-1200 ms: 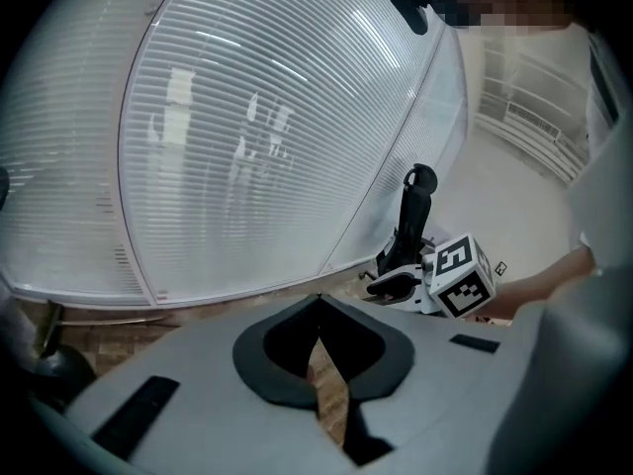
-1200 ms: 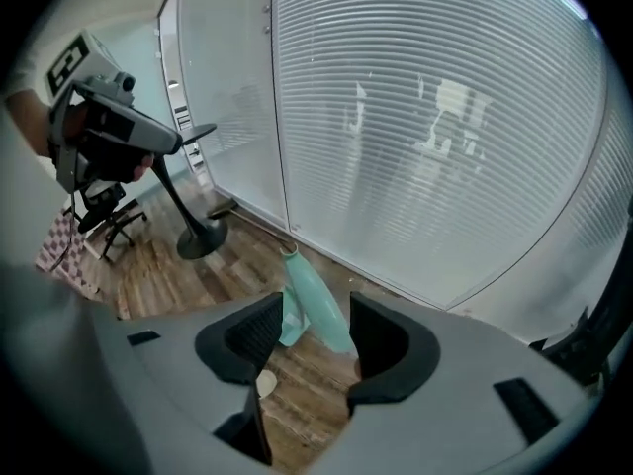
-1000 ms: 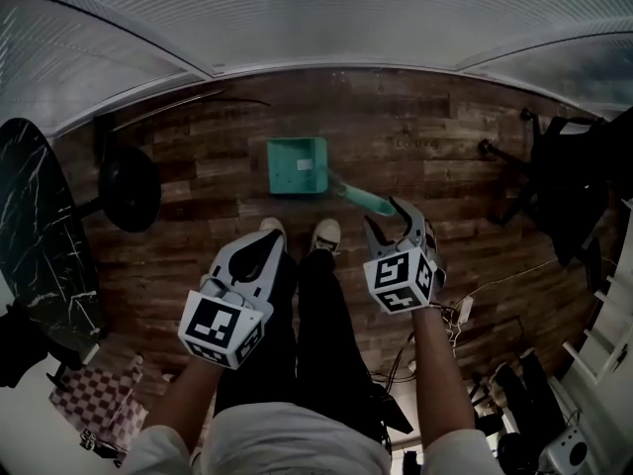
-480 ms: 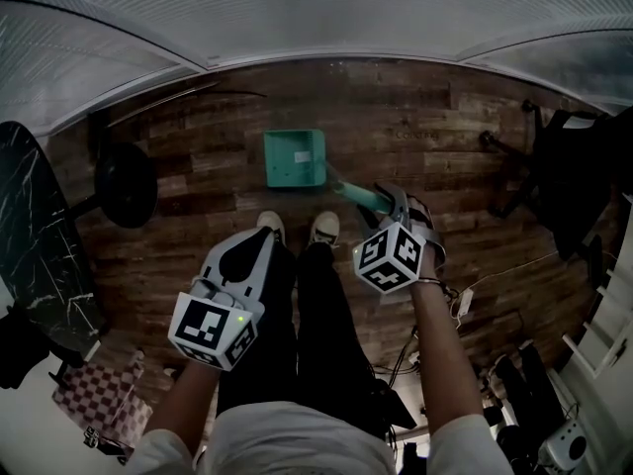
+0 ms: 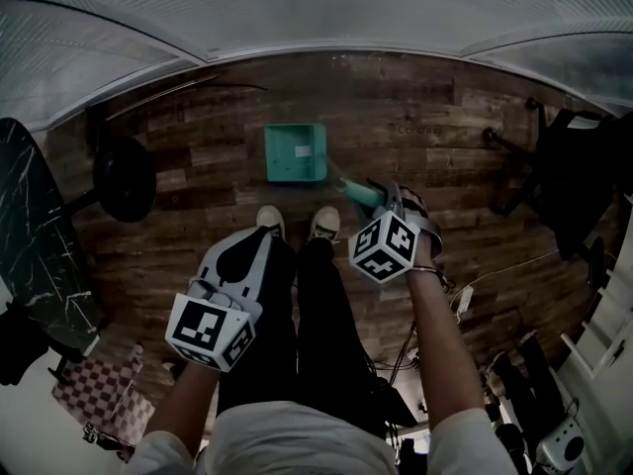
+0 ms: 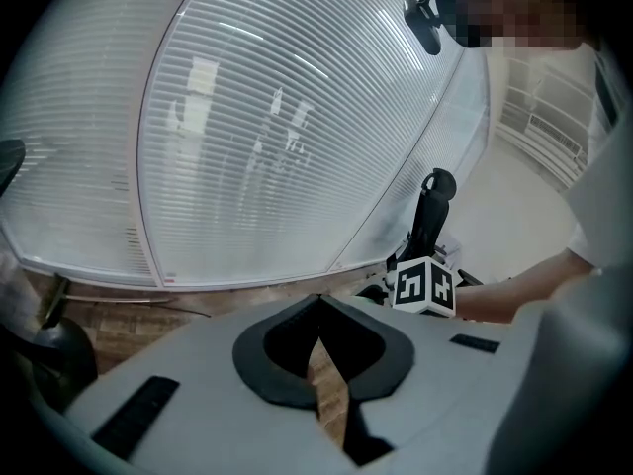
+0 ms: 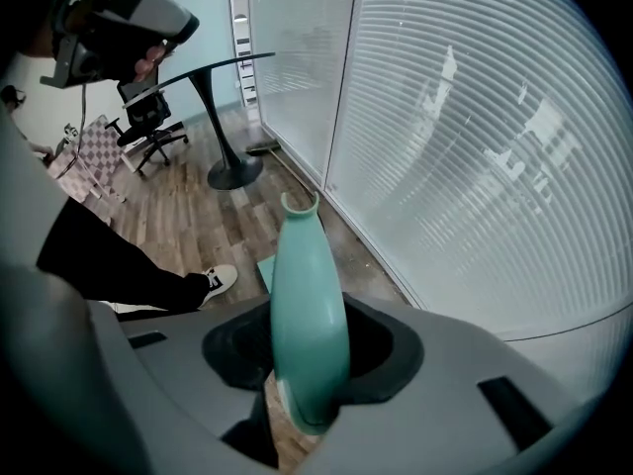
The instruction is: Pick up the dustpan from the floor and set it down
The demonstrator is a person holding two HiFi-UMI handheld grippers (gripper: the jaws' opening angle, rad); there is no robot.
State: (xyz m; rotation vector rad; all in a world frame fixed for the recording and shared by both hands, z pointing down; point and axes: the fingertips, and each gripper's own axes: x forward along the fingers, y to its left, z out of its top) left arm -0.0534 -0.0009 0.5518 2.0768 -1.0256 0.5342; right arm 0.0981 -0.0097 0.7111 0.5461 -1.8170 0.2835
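Your right hand-held gripper [image 5: 388,204] points steeply down over the dustpan [image 5: 295,153], with the handle [image 7: 309,295] standing between its jaws. The jaws have just been closing, and the pads look to be meeting the handle near its free end. The dustpan lies flat on the floor [image 5: 198,216], its scoop beyond the jaw tips and away from you. Your left hand-held gripper [image 5: 255,250] hangs off to the other side, jaws together on nothing.

The handle is smooth, rounded and tapering, so if you lift before the squeeze is firm, it will likely slide out. You hold it far from the scoop, whose weight may swing down and twist the handle in the pads. A tilted scoop could also clip your shoes [image 5: 326,228], which sit just beside it.
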